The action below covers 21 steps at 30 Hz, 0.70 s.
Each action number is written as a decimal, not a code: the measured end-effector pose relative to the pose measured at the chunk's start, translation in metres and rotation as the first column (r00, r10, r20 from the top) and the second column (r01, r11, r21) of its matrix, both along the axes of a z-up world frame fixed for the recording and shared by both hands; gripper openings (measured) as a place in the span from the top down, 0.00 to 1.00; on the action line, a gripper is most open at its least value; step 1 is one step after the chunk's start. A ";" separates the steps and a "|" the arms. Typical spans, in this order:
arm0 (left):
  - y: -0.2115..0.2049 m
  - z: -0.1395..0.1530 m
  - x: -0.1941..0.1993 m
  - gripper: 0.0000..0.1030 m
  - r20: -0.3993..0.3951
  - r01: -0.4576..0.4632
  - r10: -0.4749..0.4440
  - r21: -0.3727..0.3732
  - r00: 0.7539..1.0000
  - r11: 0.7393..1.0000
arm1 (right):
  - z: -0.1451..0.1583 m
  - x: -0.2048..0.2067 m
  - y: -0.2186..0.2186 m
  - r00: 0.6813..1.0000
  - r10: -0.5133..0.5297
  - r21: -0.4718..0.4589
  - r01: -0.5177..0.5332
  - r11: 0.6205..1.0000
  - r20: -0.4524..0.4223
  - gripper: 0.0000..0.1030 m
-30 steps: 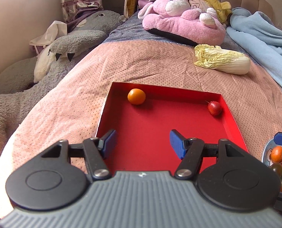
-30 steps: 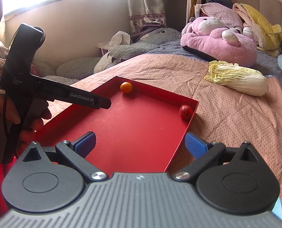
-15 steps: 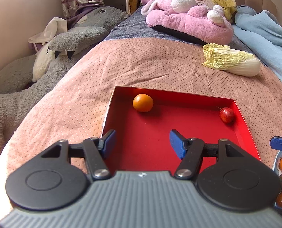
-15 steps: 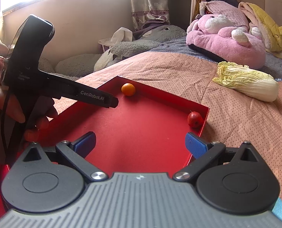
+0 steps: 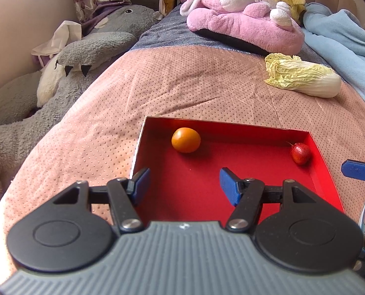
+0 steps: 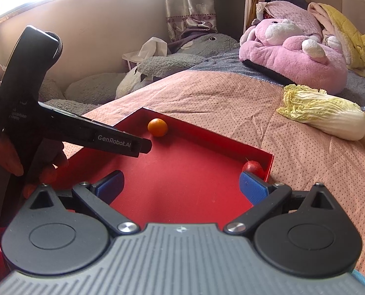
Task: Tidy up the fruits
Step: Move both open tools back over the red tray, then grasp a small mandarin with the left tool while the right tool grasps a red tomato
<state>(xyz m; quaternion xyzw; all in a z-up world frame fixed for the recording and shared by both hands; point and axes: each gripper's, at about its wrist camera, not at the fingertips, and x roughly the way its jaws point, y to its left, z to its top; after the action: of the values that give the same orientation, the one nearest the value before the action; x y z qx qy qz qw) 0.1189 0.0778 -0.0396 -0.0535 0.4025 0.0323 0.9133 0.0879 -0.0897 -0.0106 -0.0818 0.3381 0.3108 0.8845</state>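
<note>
There is 1 red tray [image 5: 231,129] on the bed. Inside it there are 2 fruits: 1 orange fruit [image 5: 185,140] and 1 small red fruit [image 5: 300,153]. On the pink blanket [image 5: 157,86] lies 1 Chinese cabbage [image 5: 303,78]. At the right edge of the left wrist view, 1 plate [image 5: 363,211] shows only partly, with at least 2 more fruits; the full number cannot be counted. There are 2 plush toys, 1 pink [image 5: 244,22] and 1 grey [image 5: 96,46].
</note>
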 end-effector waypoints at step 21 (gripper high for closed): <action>0.008 -0.009 0.027 0.37 -0.013 0.053 -0.053 -0.021 0.999 0.998 | -0.024 0.048 -0.004 0.995 -0.095 -0.053 0.095 0.994 0.009 0.26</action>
<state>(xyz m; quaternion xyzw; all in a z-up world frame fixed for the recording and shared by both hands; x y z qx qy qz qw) 0.1460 0.0855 -0.0490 -0.0519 0.4101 0.0043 0.9106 0.1356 -0.0940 -0.0344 -0.0902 0.3468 0.2589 0.8970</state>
